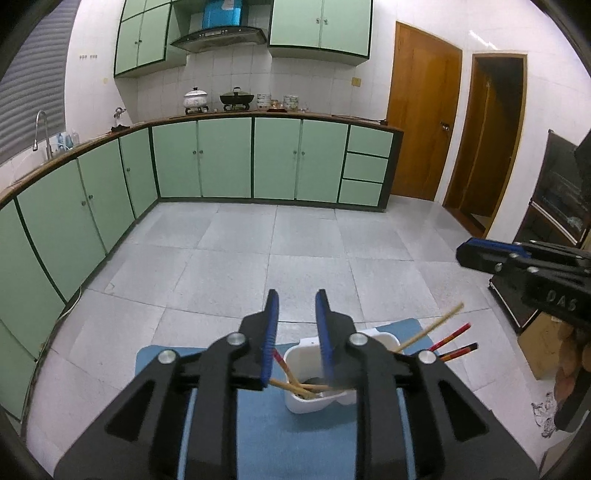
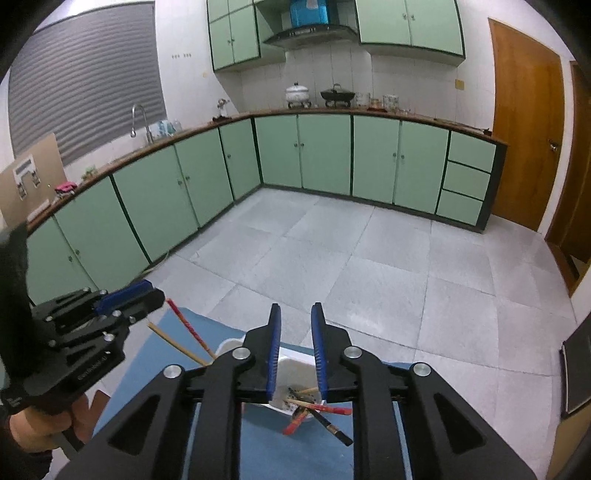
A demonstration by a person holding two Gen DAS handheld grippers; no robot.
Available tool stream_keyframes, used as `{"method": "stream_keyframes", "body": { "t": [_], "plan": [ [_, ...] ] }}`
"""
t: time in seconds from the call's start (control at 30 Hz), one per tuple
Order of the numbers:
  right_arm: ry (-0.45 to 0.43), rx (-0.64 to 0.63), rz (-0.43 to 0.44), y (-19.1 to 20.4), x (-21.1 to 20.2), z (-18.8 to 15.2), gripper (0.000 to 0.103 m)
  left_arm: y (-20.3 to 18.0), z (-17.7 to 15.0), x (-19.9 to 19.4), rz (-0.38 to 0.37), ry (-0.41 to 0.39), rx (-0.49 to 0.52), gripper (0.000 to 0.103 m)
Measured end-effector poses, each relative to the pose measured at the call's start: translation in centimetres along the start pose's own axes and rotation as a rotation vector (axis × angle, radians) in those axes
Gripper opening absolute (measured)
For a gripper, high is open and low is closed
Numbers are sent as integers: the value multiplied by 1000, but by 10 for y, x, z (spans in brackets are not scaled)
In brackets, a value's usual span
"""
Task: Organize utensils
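Green cabinets (image 1: 225, 158) and grey tiled floor (image 1: 303, 258) behind a blue mat (image 1: 280, 435). Held chopsticks (image 2: 314, 406) in a white holder (image 1: 317, 400) on that mat. Hovered above with left gripper (image 1: 297, 306) and right gripper (image 2: 295, 321) both parted, empty.

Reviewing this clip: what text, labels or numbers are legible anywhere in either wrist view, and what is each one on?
"DAS": embossed on the black body of the right claw, seen from the left wrist view.
Small white print on the body of the left claw, in the right wrist view: too small and curved to read.
White label on the blue box above the range hood: blurred, unreadable.
Nothing else legible.
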State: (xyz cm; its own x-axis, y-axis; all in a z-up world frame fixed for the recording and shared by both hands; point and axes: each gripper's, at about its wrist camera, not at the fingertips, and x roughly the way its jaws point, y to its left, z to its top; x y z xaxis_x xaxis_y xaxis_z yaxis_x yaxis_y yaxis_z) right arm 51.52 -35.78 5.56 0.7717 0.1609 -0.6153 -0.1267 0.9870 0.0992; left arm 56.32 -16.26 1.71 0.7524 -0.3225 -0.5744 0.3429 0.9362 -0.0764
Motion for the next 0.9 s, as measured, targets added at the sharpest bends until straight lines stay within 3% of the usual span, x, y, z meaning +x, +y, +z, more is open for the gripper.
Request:
{"method": "stream_keyframes", "body": {
  "t": [0.1,0.2,0.27,0.33,0.43,0.5,0.67,0.8,0.9],
  "plan": [
    [-39,12,29,3,-27,3,23,1,4,-20,4,-22,0,38],
    [-86,7,50,11,-64,-5,29,1,1,-54,19,-43,12,59],
    [-142,-22,25,23,-98,-21,42,2,-9,-86,35,-65,15,75],
    [-202,-19,15,31,-129,-43,69,5,-22,-117,55,-80,15,86],
    [-297,-35,-59,52,-183,-94,95,6,-55,-168,97,-95,34,93],
    [-324,-38,-93,66,-209,-130,98,3,-82,-203,121,-100,50,98],
    [-264,14,-138,93,-252,-223,98,-1,-148,-283,225,-123,35,98],
    [-171,162,-160,115,-281,-296,98,-5,-196,-328,240,-74,-22,98],
    [-124,218,-173,130,-301,-330,98,-16,-230,-355,274,-46,-22,98]
  ]
}}
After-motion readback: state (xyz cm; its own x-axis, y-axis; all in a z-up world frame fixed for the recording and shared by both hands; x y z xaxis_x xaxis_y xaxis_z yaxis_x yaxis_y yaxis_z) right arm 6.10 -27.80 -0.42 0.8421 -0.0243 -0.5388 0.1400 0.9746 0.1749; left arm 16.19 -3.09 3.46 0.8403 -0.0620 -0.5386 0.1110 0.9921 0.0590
